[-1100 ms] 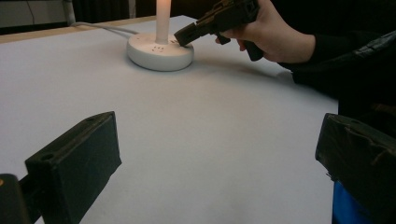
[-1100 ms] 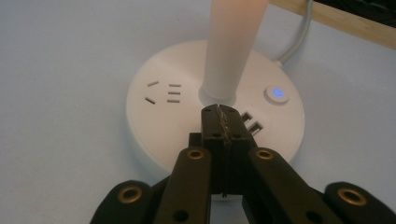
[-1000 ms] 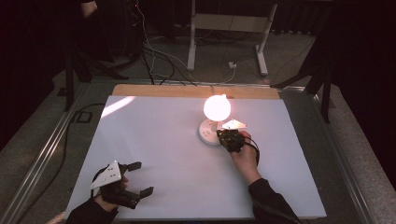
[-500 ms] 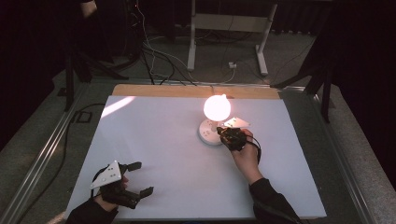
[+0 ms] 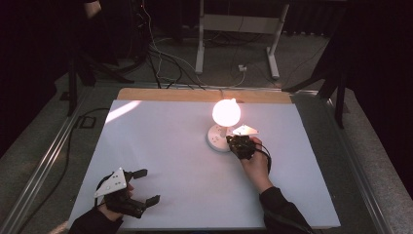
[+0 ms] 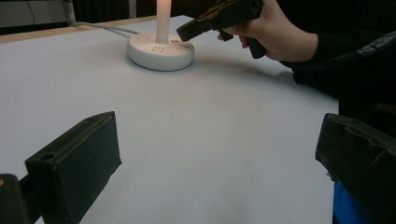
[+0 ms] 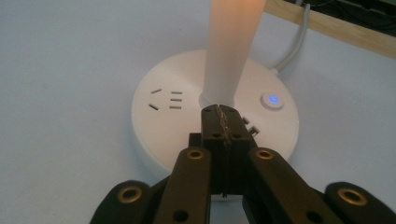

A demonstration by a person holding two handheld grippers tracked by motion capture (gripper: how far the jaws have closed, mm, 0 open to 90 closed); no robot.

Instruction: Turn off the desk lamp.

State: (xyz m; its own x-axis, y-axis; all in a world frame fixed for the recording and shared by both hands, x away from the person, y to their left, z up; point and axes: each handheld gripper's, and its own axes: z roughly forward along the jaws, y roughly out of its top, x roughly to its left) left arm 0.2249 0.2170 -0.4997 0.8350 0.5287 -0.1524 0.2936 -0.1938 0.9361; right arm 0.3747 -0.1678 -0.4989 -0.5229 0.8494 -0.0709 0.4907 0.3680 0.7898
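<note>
Lamp base (image 7: 187, 116), round, white and squat, sits toward the far middle of the white desk (image 5: 185, 170), with a slim white stem (image 7: 229, 51) rising from its centre to a glowing globe (image 5: 226, 112). Its top carries socket slots and, on one side of the stem, a small button (image 7: 272, 99) lit blue. It looks like hard, smooth plastic: stiff, probably light and liable to slide if shoved sideways. The globe looks fragile and likely warm, so the stem low down or the base rim seems the safer hold. A white cord (image 7: 293, 49) runs from the base to the desk's far edge. Just above the base on the near side, the right gripper (image 7: 223, 122) hovers with its jaws pressed together on nothing. Well away from the base, at the desk's near left corner, the left gripper (image 5: 141, 186) rests with its jaws wide apart.
</note>
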